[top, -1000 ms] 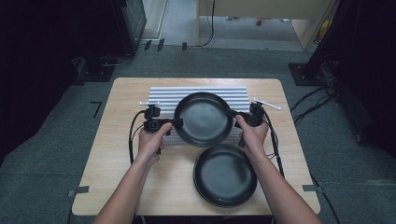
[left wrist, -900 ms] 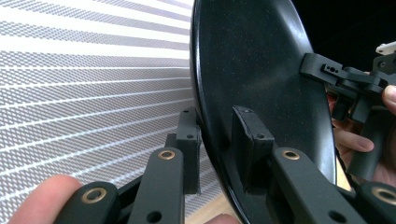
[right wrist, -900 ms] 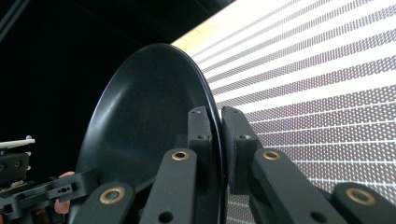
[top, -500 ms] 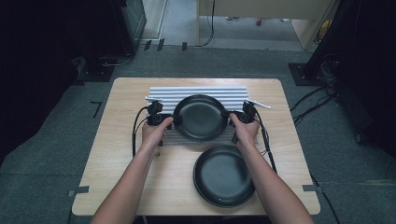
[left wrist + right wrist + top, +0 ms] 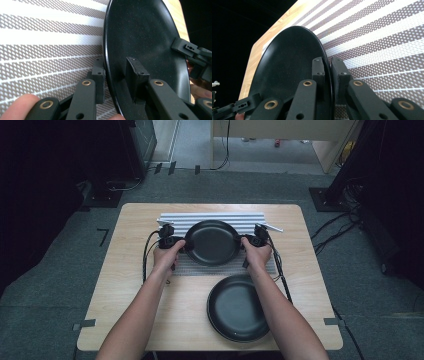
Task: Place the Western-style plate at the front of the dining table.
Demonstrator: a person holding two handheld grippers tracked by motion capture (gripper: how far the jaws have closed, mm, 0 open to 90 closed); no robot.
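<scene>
A black plate (image 5: 212,242) is held over the striped mat (image 5: 220,217) at the back of the table. My left gripper (image 5: 182,245) is shut on its left rim and my right gripper (image 5: 243,242) on its right rim. In the left gripper view, my left gripper (image 5: 116,77) pinches the plate's (image 5: 145,37) edge, one finger under and one inside. The right gripper view has my right gripper (image 5: 329,70) clamped the same way on the plate (image 5: 287,60). A second black plate (image 5: 239,307) lies on the table's front right.
The wooden table (image 5: 130,285) has bare surface at the front left. Cables trail from both grippers over the table. The mat (image 5: 50,37) lies flat below the held plate. Dark floor, cables and equipment surround the table.
Both grippers and the held plate have shifted a little toward the far side of the table, over the mat. The second plate has stayed put.
</scene>
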